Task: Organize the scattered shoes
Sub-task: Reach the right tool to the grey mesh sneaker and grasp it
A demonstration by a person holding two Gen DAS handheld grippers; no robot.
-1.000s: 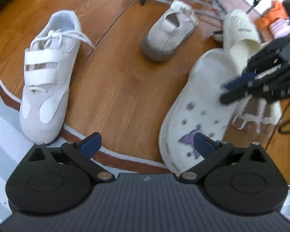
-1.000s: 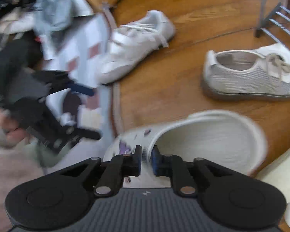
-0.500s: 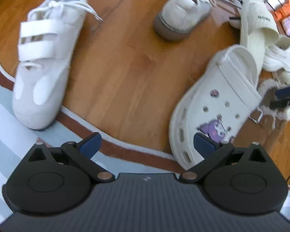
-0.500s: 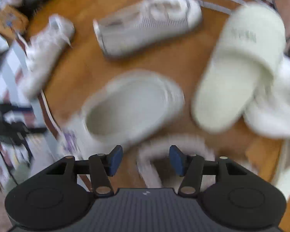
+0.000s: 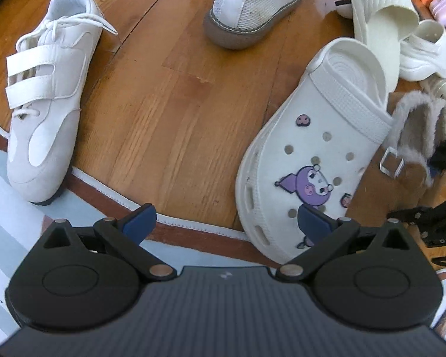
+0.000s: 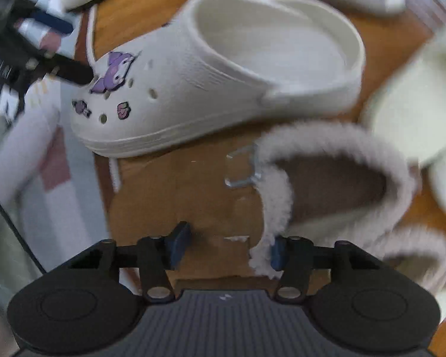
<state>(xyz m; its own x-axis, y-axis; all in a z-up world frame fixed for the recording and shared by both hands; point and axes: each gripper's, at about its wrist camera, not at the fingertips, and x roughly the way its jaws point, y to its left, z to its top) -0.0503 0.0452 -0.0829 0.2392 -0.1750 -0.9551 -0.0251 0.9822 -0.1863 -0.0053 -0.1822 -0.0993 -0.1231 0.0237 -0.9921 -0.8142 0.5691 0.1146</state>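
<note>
rug: striped, lower left in left view; brown border with white piping; toe of strap sneaker on its edge
strap sneaker: white, two straps plus laces; far left on floor; toe toward camera, heel away
left gripper: over rug edge and bare floor; blue pads wide apart; nothing between them; right pad in front of clog toe, contact can't be judged
mesh sneaker: white, grey sole; top centre; heel toward camera; well apart from strap sneaker
clog: white, holes, purple cartoon charm plus small charms; right of centre; toe near rug border, heel up toward slide; just beside fur slipper
slide: cream, ribbed; top right; its open end overlapping clog heel in left view
chunky white shoe: right of slide, touching or just behind it; can't tell which
fur slipper: tan, pale fleece lining, metal buckle; right edge of left view, right of clog
right gripper: pointing down over fur slipper; tan upper of slipper between the pads; right pad at the fleece collar, left pad against the tan upper; jaws closing, not visibly clamped yet; frame blurred
right view, rest: clog above slipper, toe to the left; left gripper at upper left by clog toe, blurred; slide at right edge
</note>
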